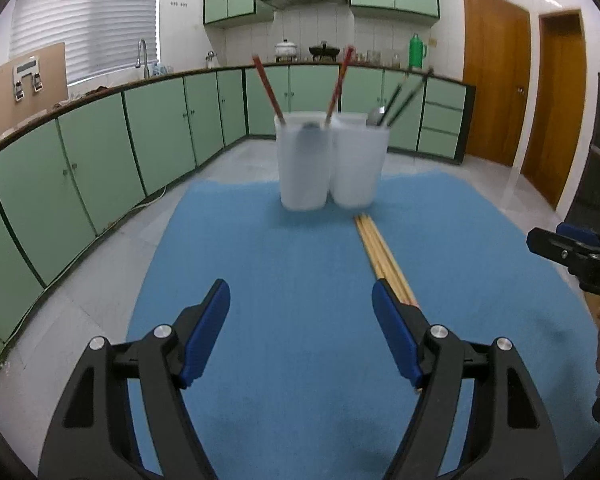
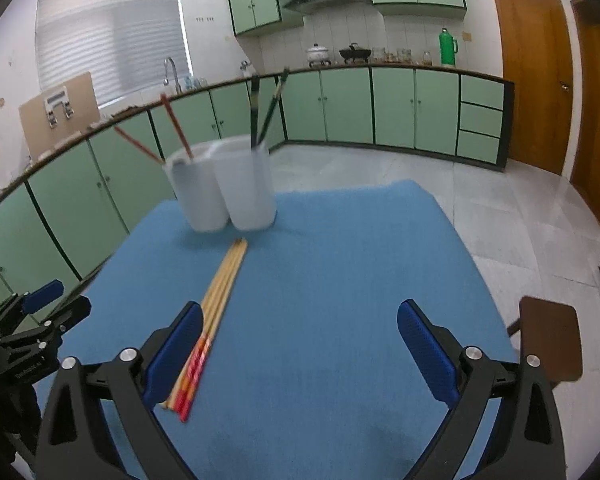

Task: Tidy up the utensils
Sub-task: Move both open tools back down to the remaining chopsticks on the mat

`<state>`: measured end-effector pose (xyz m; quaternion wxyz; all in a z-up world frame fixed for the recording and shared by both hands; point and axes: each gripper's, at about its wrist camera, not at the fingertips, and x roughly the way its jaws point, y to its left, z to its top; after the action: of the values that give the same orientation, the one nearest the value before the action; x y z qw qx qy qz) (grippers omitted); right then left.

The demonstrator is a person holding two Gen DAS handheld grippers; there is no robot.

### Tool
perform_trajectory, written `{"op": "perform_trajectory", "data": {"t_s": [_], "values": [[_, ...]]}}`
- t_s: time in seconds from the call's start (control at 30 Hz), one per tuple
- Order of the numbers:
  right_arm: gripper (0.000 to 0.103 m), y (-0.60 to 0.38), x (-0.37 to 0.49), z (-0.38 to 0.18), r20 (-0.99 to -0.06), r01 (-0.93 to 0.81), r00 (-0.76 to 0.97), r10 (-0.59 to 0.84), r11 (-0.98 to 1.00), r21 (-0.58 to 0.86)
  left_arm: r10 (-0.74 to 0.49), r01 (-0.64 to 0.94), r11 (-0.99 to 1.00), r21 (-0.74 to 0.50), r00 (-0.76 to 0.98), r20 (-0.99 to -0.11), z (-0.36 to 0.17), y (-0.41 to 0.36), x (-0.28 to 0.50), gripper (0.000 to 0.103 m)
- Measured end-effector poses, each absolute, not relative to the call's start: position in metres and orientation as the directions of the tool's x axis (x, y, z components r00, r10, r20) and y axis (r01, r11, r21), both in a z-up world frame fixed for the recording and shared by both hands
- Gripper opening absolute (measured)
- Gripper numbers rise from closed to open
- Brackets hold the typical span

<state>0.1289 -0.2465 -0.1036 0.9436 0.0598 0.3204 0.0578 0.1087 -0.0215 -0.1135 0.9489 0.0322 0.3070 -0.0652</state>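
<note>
Left wrist view: we see both grippers, left gripper (image 1: 301, 304) and right gripper (image 2: 300, 328), jaws open and empty, above loose wooden chopsticks (image 2: 220, 296) on the blue-covered bench (image 2: 340, 260).

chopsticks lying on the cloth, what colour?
Light wood chopsticks with red-patterned ends nearest the camera; clearest in the right wrist view.

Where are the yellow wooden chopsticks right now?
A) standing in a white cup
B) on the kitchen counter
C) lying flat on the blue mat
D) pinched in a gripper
C: the wooden chopsticks lie flat on the blue mat, in front of the two white cups, with no gripper pinching them.
</note>
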Motion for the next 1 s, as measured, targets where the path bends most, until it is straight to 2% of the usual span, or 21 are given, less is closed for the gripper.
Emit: {"op": "perform_trajectory", "data": {"t_s": [0.23, 0.7, 0.87, 0.93, 1.0], "values": [[0.096, -0.227, 0.116, -0.133, -0.649, -0.103, 0.739, 0.183, 0.982, 0.160, -0.097, 0.144, 0.989, 0.024, 0.767, -0.634, -0.140, -0.024, 0.100, 0.072], [0.094, -0.185, 0.102, -0.158, -0.722, -0.188, 0.658, 0.212, 0.975, 0.115, -0.059, 0.117, 0.992, 0.041, 0.737, -0.674, -0.150, -0.019, 0.097, 0.075], [0.086, -0.176, 0.107, -0.162, -0.745, -0.199, 0.637, 0.199, 0.976, 0.090, -0.053, 0.112, 0.993, 0.041, 0.727, -0.685, -0.150, -0.017, 0.099, 0.075], [0.076, -0.172, 0.109, -0.166, -0.761, -0.206, 0.620, 0.191, 0.976, 0.077, -0.054, 0.111, 0.993, 0.040, 0.724, -0.687, -0.151, -0.015, 0.098, 0.075], [0.072, -0.169, 0.110, -0.170, -0.776, -0.209, 0.606, 0.178, 0.976, 0.061, -0.056, 0.111, 0.993, 0.037, 0.723, -0.688, -0.151, -0.014, 0.098, 0.075]]}}
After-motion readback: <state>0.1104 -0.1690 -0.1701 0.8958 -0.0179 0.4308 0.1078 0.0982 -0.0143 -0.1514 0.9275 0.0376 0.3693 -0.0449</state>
